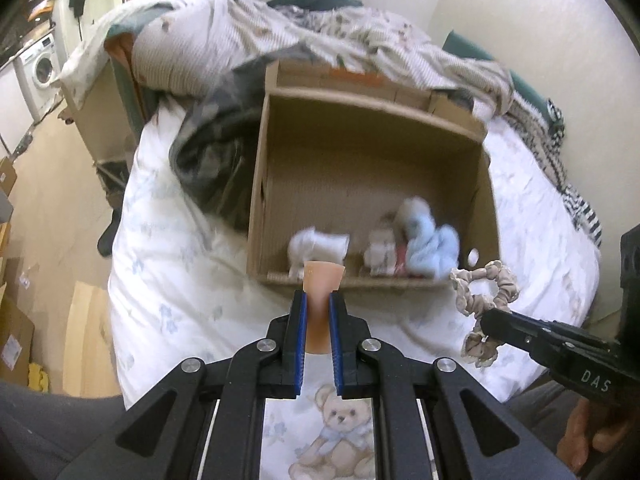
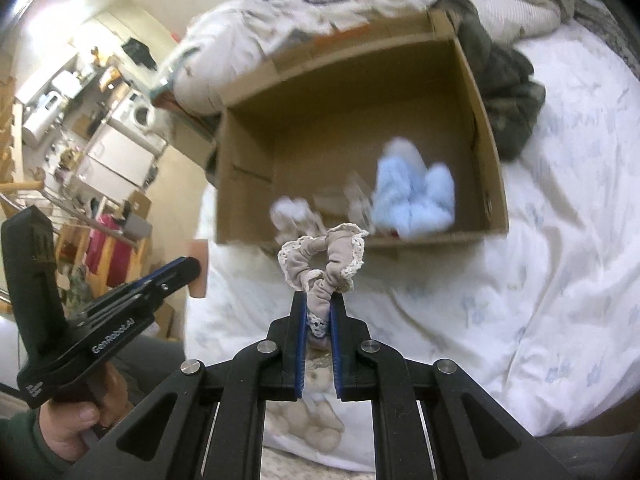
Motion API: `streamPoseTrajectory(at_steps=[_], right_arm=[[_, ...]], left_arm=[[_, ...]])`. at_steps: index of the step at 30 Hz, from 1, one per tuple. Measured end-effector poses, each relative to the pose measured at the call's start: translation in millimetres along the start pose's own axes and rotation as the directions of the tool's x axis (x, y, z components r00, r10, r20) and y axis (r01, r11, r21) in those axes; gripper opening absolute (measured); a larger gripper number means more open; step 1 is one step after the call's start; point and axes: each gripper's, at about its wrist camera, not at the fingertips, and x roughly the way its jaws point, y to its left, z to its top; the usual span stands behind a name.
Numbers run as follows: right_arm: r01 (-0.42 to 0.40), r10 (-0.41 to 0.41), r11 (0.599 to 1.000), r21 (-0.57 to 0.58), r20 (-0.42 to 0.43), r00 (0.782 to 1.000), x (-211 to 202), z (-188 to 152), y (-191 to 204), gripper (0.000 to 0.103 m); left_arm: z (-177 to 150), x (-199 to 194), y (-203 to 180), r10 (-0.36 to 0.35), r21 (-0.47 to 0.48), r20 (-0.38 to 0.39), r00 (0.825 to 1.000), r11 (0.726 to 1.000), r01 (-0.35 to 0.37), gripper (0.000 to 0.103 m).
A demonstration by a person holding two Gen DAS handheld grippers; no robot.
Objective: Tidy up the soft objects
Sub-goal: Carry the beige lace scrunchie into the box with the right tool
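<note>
Bedroom setup, everything happening over a bed [image 1: 168, 280] with a white flowery duvet and a cardboard box [image 1: 372, 184] sitting open on top.

Right gripper [image 2: 319, 300] is clamped on a beige scrunchie [image 2: 324, 258] with lace trim, pinching one bunched bit so the loop sticks up past the tips. It looks feather-light and squishy, so I doubt it'll slip, though it'll flop around; grabbing the gathered fabric rather than the lace edge seems right. Left gripper [image 1: 319, 300] is closed on a flat peach-coloured pad [image 1: 322, 280], some soft sponge thing, gripped low with the top poking out. Also basically weightless, and it should bend easily.

Both items hang just short of the box's near wall. Inside, against that wall, there's a fluffy light blue thing [image 1: 430, 246] and some blurry white bits [image 1: 316, 246].
</note>
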Motion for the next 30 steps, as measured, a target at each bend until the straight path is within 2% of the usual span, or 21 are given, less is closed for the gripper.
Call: streamPoseTrajectory(at_steps=[8, 16, 22, 27, 30], right_arm=[[-0.022, 0.025, 0.999, -0.028, 0.098, 0.995, -19.5, 41.8, 10.1, 0.012], [-0.012, 0.015, 1.000, -0.023, 0.152, 0.988, -21.9, 83.8, -3.5, 0.012], [0.001, -0.006, 0.999, 0.033, 0.144, 0.990, 4.9, 91.2, -30.1, 0.012], [0.031, -0.038, 0.995, 0.090, 0.079, 0.996, 36.9, 83.8, -51.5, 0.012], [0.048, -0.052, 0.996, 0.079, 0.043, 0.998, 50.0, 82.4, -52.8, 0.012]], left_arm=[[46.6, -4.4, -9.0, 0.003, 0.046, 0.058, 0.998, 0.999, -0.005, 0.010], [82.5, 12.6, -17.8, -0.003, 0.070, 0.075, 0.997, 0.998, -0.002, 0.010], [87.1, 46.5, -18.8, -0.033, 0.075, 0.047, 0.998, 0.997, 0.029, 0.010], [70.2, 79.5, -20.1, -0.049, 0.113, -0.012, 0.999, 0.992, 0.050, 0.010], [65.3, 92.7, -19.2, -0.051, 0.107, -0.037, 0.998, 0.993, 0.055, 0.010]])
